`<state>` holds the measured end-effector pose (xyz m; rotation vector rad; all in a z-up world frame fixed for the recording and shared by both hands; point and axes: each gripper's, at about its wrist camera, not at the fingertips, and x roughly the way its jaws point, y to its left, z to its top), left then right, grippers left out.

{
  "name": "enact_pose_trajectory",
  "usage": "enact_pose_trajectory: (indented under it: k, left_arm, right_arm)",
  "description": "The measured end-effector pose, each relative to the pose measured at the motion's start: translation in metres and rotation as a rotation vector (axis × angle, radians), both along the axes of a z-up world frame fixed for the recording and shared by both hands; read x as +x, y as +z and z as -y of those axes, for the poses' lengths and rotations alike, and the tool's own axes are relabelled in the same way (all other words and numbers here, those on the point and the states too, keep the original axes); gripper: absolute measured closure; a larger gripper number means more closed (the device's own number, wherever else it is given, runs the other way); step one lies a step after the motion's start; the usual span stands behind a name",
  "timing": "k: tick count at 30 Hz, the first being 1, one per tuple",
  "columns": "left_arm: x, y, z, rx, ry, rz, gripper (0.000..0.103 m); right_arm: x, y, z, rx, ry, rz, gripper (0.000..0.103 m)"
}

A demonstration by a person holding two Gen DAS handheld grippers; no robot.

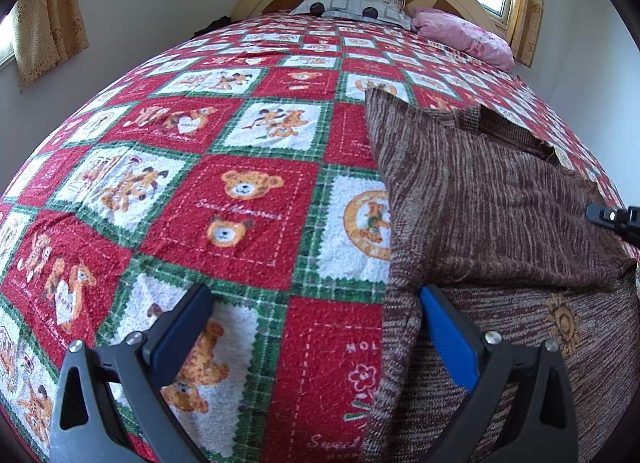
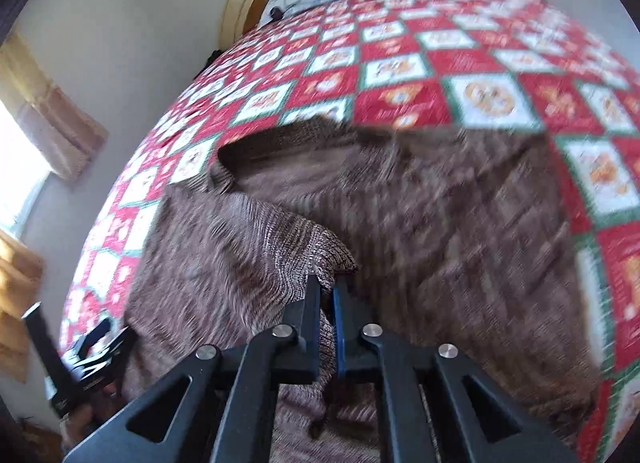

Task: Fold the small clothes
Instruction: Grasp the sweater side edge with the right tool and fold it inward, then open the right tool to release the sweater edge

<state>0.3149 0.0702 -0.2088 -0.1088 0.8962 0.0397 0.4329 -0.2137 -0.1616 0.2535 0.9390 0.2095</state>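
Pinching a fold of the brown knit garment (image 2: 400, 203), the right gripper (image 2: 327, 291) has its fingers (image 2: 312, 303) closed almost flat together, with cloth bunched between them at the lower middle of the right wrist view. That thin grip suits a single layer of knit: it lets a flap be lifted and carried across the body of the piece, and a flap already lies turned over in the left middle of that frame. The view is smeared, so finer detail of the weave cannot be made out.

The left gripper (image 1: 316, 327) stands wide open at the bottom of its own view, holding nothing. One finger sits over the patchwork bedspread (image 1: 240, 203), the other against the garment's left edge in the lower right of the frame, probably placed to take that edge or pin it while the other side comes over.

The garment lies spread on the bed, well short of the pillows (image 1: 352, 7) by the headboard at the top of the frame.
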Motion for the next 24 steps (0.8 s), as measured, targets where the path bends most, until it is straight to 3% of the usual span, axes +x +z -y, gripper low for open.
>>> enact_pose_trajectory:
  k: [4, 8, 10, 11, 12, 16, 19, 21, 24]
  left_arm:
    - [0.002, 0.001, 0.003, 0.018, 0.001, -0.004, 0.000]
    - [0.003, 0.002, 0.002, 0.014, 0.000, -0.003, 0.000]
    - [0.002, 0.001, 0.002, 0.011, 0.000, -0.003, 0.000]
    - [0.002, 0.001, 0.001, 0.011, 0.000, -0.002, 0.000]
    - [0.003, 0.001, 0.002, 0.011, 0.001, -0.003, 0.000]
    - [0.002, 0.002, 0.001, 0.007, 0.006, -0.001, 0.000]
    - [-0.003, 0.003, -0.007, 0.002, 0.061, 0.013, 0.000]
    - [-0.005, 0.003, -0.011, -0.017, 0.069, 0.018, 0.000]
    - [-0.003, 0.002, -0.009, -0.004, 0.065, 0.011, 0.000]
  right_arm:
    - [0.008, 0.016, 0.002, -0.084, -0.058, 0.070, 0.100]
    - [0.022, -0.004, -0.001, -0.118, -0.025, -0.012, 0.099]
    - [0.017, -0.008, 0.000, -0.167, -0.042, -0.013, 0.088]
    - [0.011, -0.006, 0.002, -0.176, -0.051, 0.002, 0.065]
    - [0.004, -0.003, 0.002, -0.160, -0.053, 0.021, 0.053]
    - [-0.031, 0.015, -0.015, -0.140, 0.047, 0.100, 0.053]
    - [-0.049, -0.001, -0.042, -0.165, 0.200, 0.029, 0.053]
    - [-0.062, -0.019, -0.050, -0.222, 0.233, -0.024, 0.053]
    - [-0.083, -0.019, -0.065, -0.439, 0.274, 0.025, 0.053]
